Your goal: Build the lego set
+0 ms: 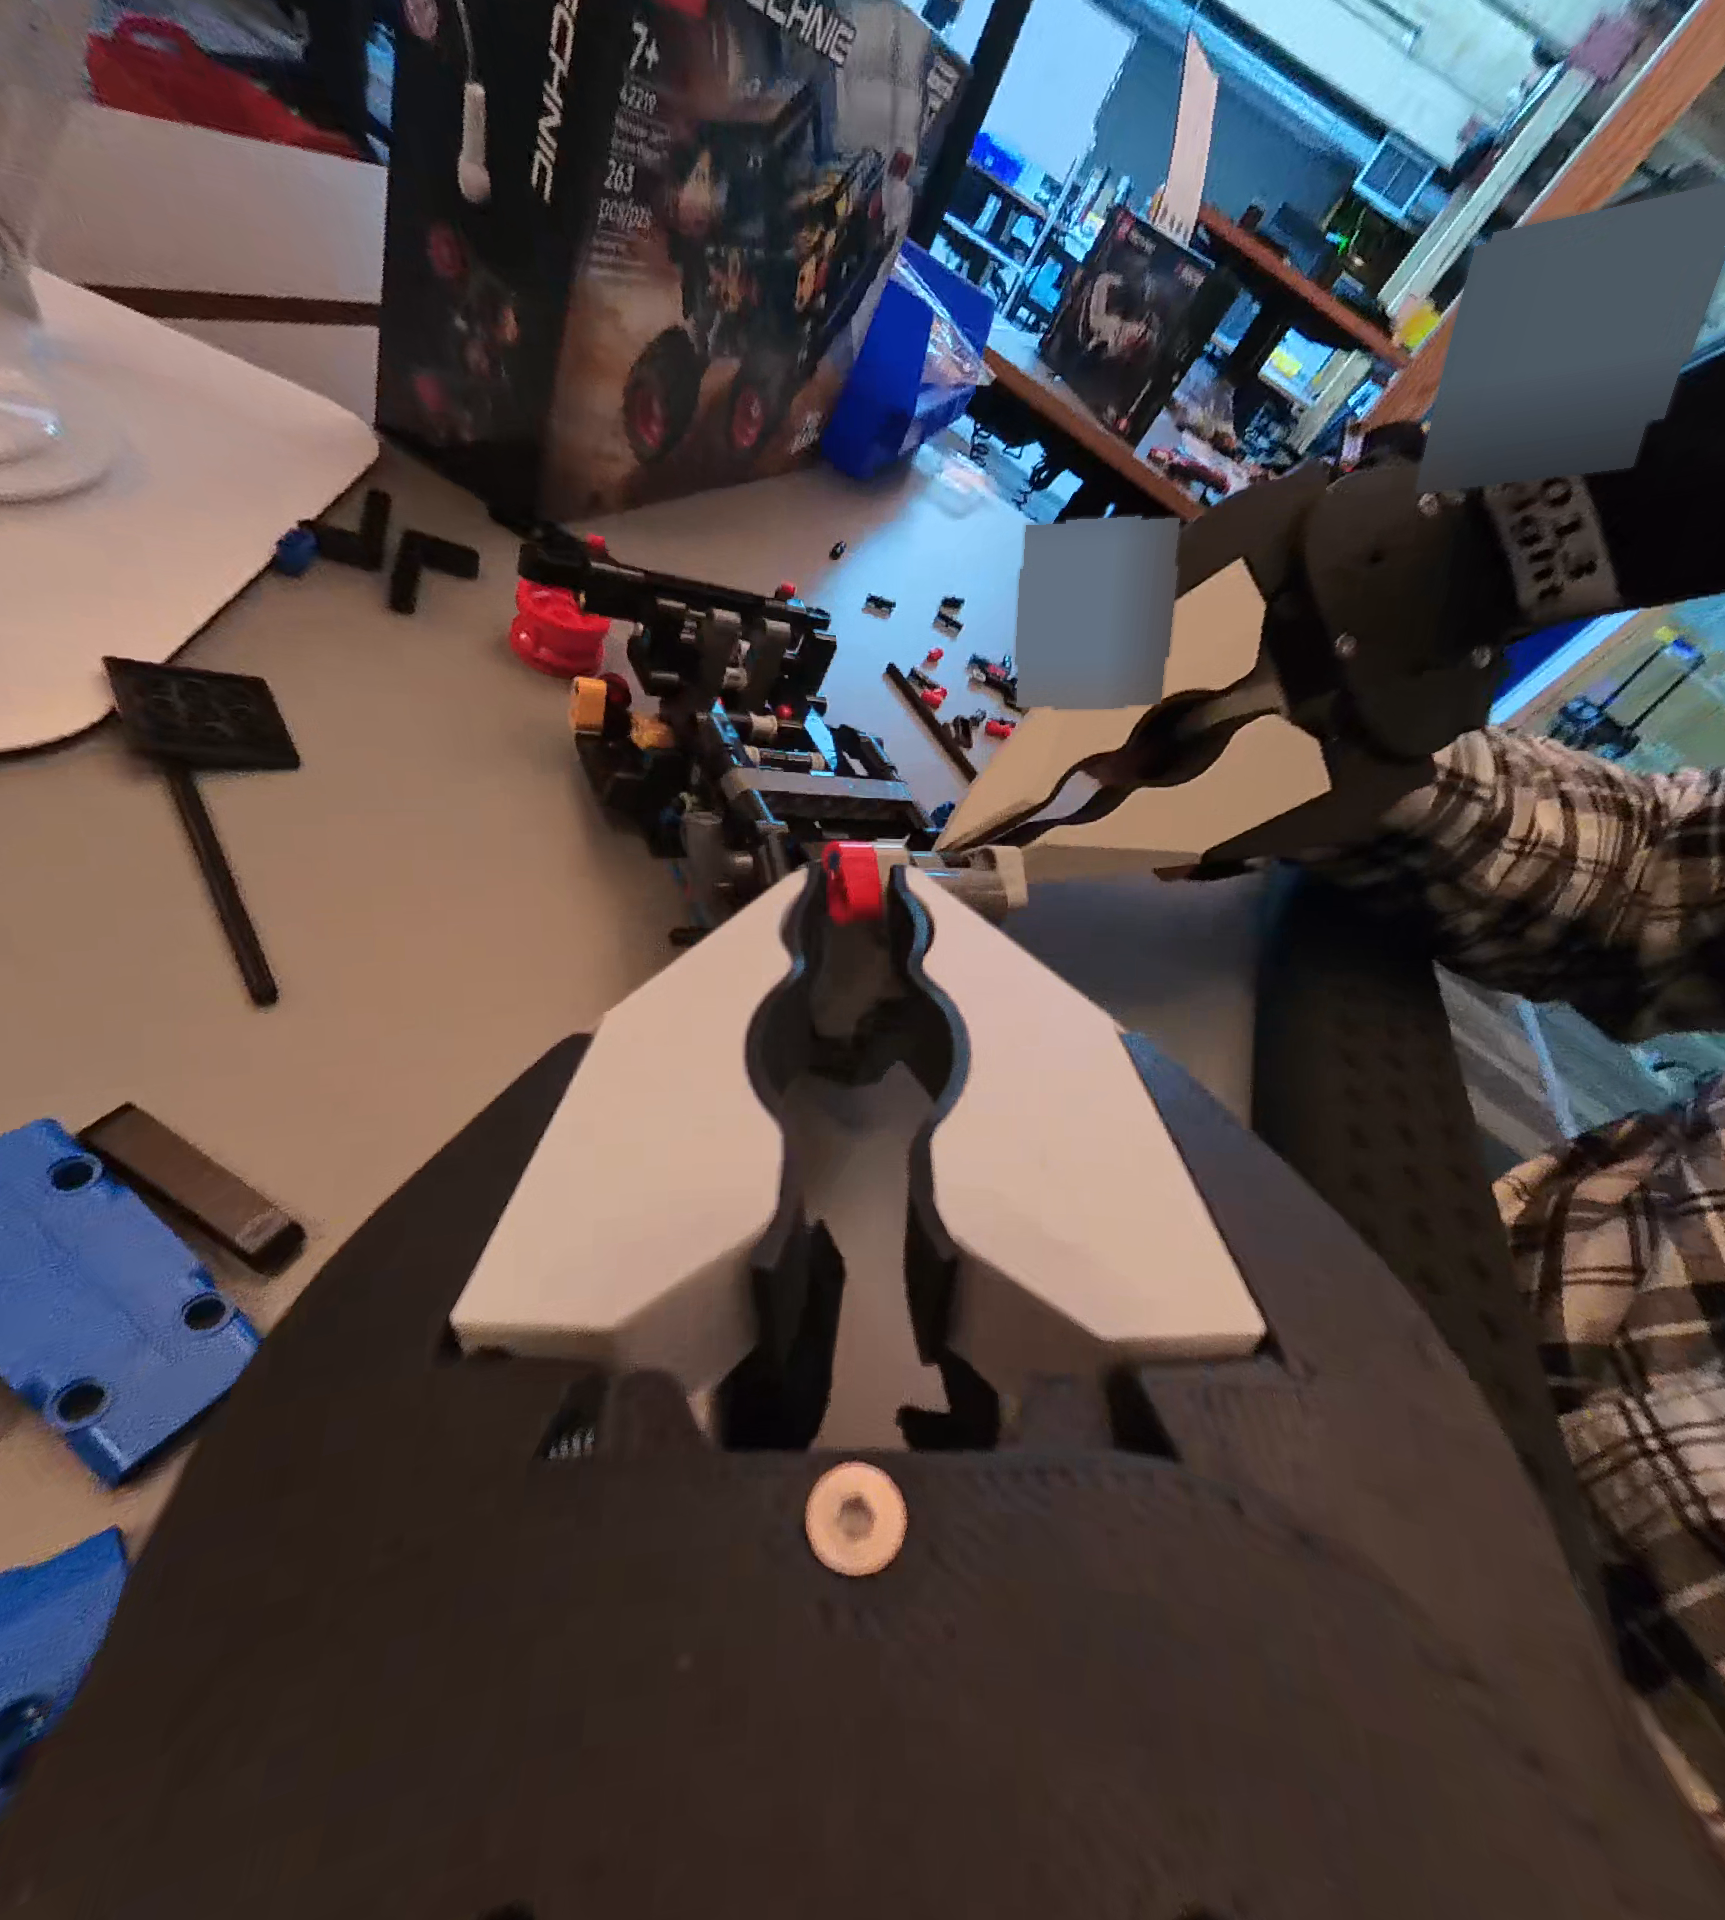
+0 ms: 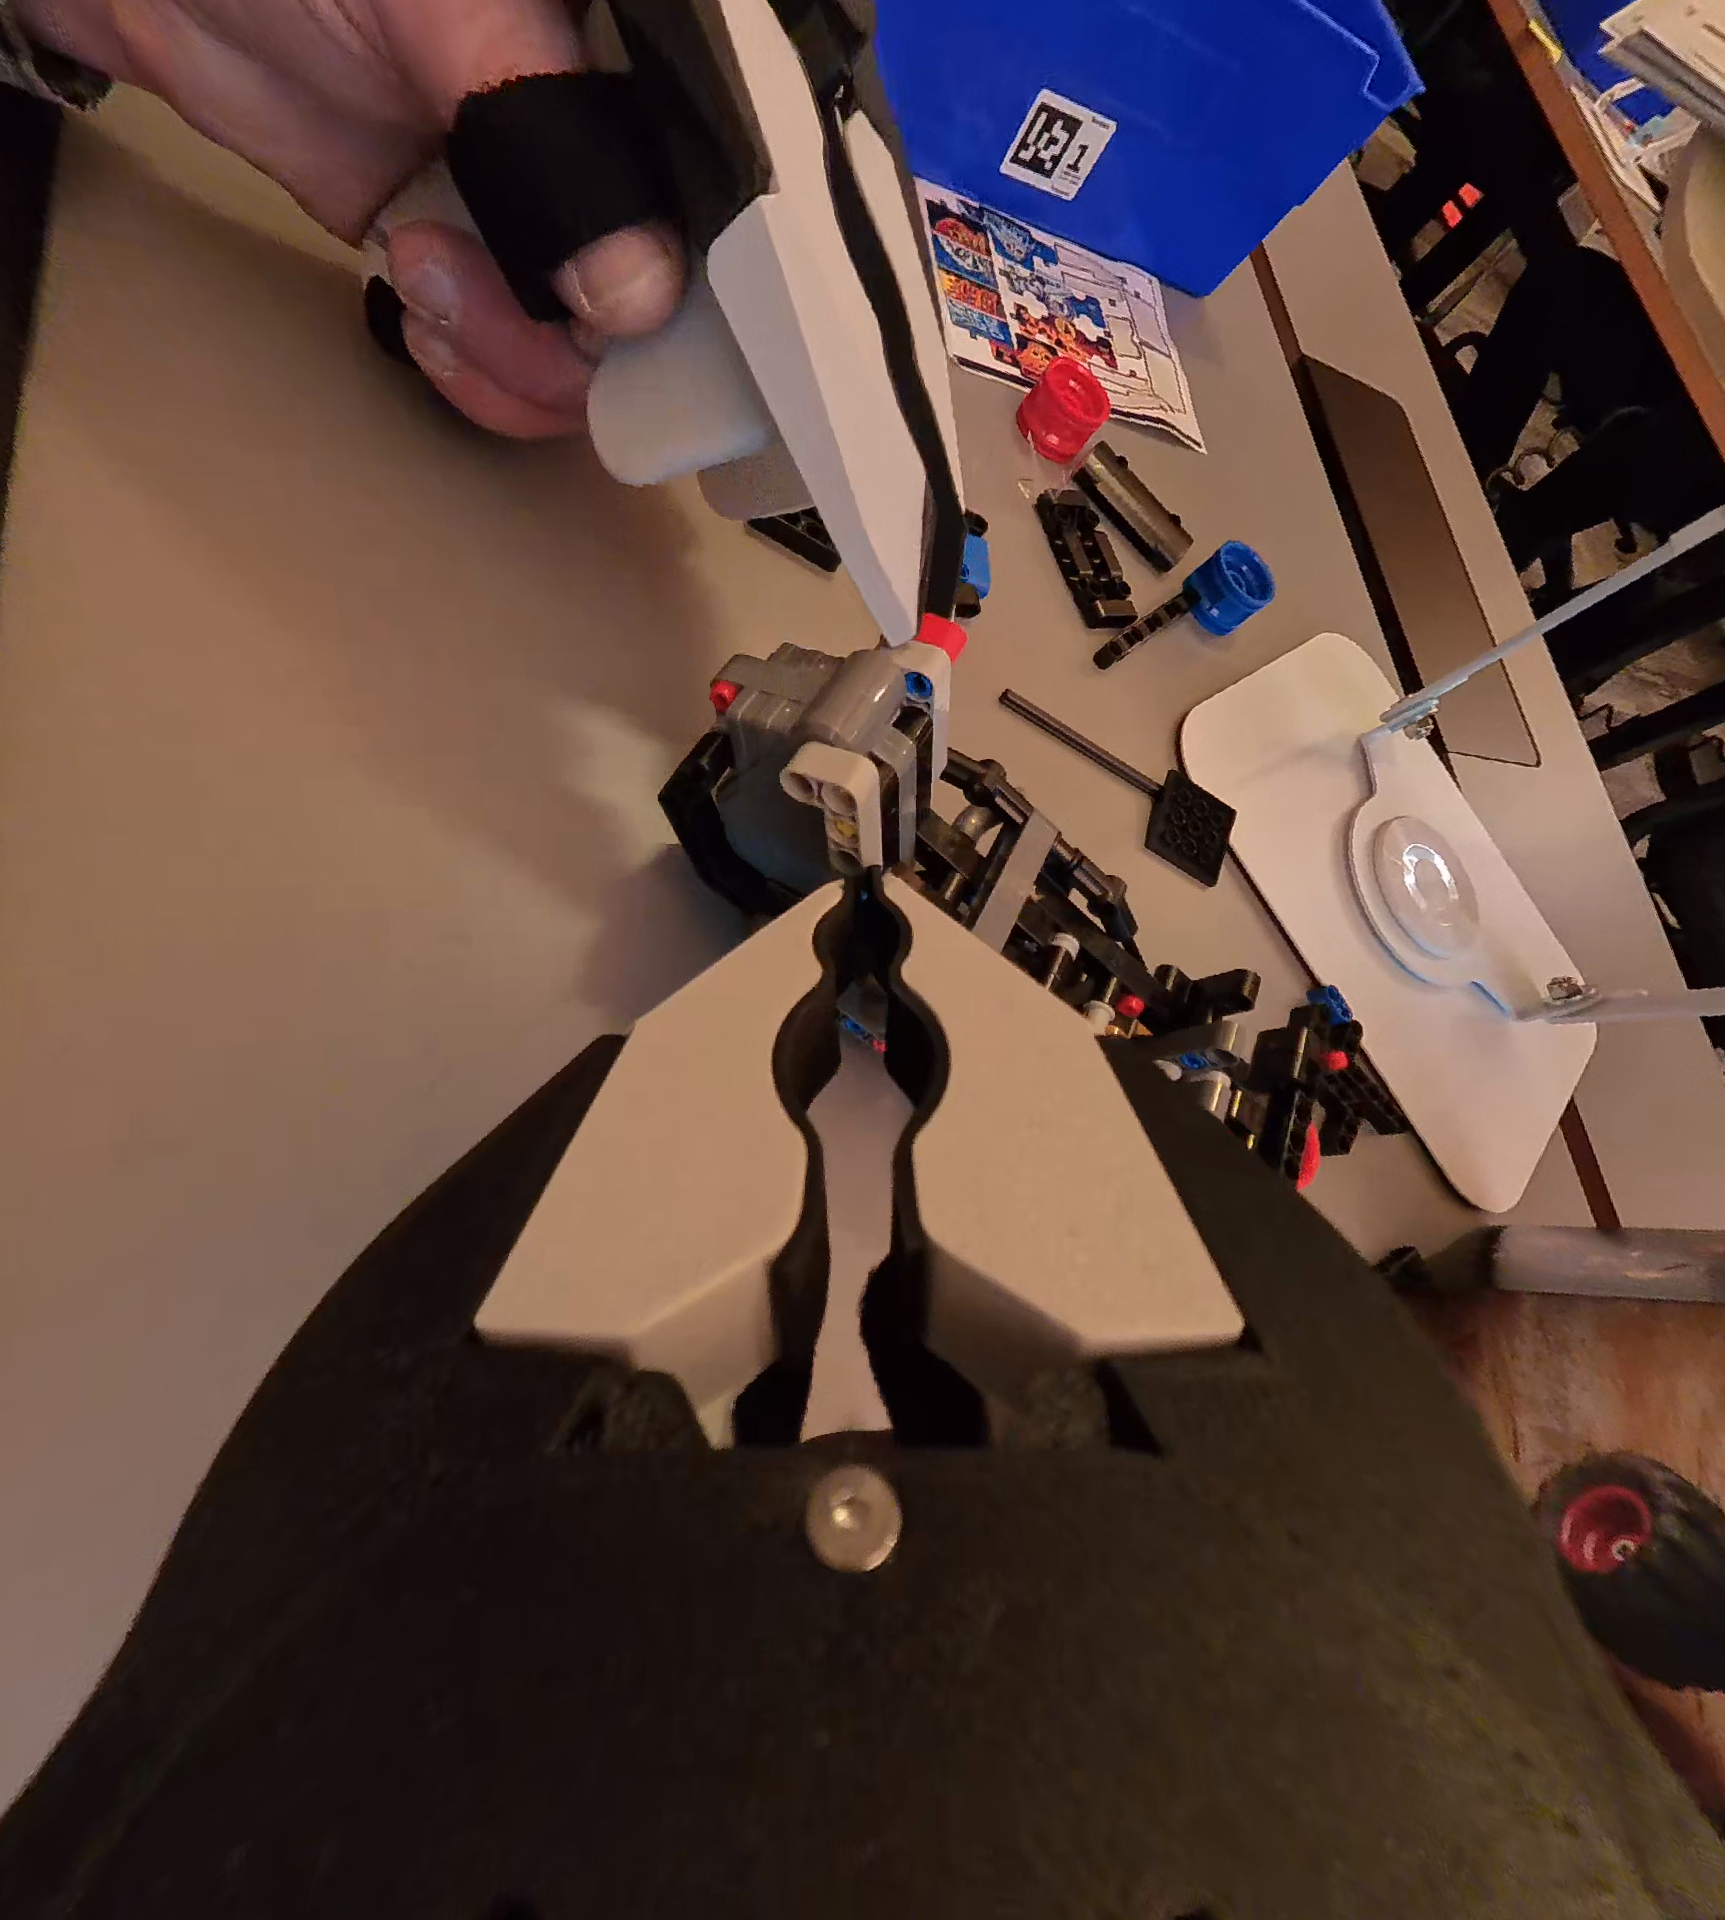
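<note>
The partly built black and grey Lego chassis (image 1: 733, 717) lies on the table, and also shows in the right wrist view (image 2: 1045, 914). My left gripper (image 1: 856, 883) is shut on a small red piece (image 1: 850, 881) on top of the chassis's grey end block (image 2: 806, 727). In the right wrist view it comes down from above (image 2: 925, 629). My right gripper (image 2: 863, 894) is shut on a thin black and blue edge of the chassis just below that block. In the left wrist view its tips (image 1: 972, 847) meet the chassis from the right. What the jaws cover is hidden.
The Lego box (image 1: 650, 260) stands behind the chassis. Loose parts lie around: a red hub (image 1: 551, 623), a black plate on an axle (image 1: 203, 717), blue panels (image 1: 58, 1278), a blue hub (image 2: 1227, 587) and small pins. There are also a white board with a clear dome (image 2: 1419, 894), a sticker sheet (image 2: 1055, 301) and a blue bin (image 2: 1149, 104). The grippers' ends are close to 5 cm from one another. The blue hub (image 2: 1227, 587) is about 25 cm from both grippers' fingertips.
</note>
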Demonstrator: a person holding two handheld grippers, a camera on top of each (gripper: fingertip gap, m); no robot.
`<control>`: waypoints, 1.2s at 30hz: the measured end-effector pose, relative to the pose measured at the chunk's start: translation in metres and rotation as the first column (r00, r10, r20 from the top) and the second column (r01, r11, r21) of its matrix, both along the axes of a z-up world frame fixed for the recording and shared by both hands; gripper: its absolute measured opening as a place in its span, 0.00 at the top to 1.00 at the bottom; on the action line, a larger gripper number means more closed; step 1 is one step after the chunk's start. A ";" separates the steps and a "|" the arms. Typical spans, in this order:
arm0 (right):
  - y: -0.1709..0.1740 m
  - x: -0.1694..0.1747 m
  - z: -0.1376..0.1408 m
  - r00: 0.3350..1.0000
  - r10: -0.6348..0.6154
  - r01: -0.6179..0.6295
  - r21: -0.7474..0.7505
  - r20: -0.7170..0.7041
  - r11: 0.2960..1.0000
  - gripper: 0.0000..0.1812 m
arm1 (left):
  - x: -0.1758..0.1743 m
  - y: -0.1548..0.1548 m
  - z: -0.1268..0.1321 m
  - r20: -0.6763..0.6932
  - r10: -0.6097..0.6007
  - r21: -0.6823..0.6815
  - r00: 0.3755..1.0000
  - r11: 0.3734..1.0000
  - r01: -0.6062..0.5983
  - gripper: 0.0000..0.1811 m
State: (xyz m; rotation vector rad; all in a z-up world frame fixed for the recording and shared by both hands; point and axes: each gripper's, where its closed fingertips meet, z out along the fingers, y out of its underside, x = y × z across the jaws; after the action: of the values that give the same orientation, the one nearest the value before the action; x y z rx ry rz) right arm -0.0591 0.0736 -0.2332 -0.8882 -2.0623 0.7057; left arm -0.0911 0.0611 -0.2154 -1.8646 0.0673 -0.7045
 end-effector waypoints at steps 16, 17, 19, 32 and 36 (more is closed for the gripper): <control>0.000 0.000 0.000 1.000 0.011 -0.011 -0.031 0.005 0.999 1.00 | -0.004 -0.004 0.000 0.076 0.037 0.002 0.996 0.999 -0.038 1.00; 0.000 0.000 0.000 1.000 0.011 -0.011 -0.031 0.004 0.999 1.00 | -0.004 -0.004 -0.001 0.068 0.040 0.000 0.997 0.999 -0.040 1.00; 0.000 0.000 0.000 1.000 0.011 -0.010 -0.029 0.006 1.000 1.00 | -0.003 -0.003 -0.003 0.041 0.047 -0.006 0.998 0.999 -0.046 1.00; -0.001 0.002 0.003 1.000 0.019 -0.019 -0.036 -0.004 0.999 1.00 | -0.004 -0.002 0.004 0.117 0.030 0.005 0.993 1.000 -0.031 0.92; -0.001 0.002 0.003 1.000 0.018 -0.018 -0.032 -0.003 0.999 1.00 | 0.007 0.000 -0.001 0.145 -0.018 -0.031 0.989 0.999 0.022 0.91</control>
State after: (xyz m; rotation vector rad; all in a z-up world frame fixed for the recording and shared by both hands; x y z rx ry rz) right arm -0.0573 0.0731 -0.2306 -0.8875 -2.0640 0.7506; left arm -0.0845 0.0608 -0.2163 -1.8401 -0.0190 -0.8570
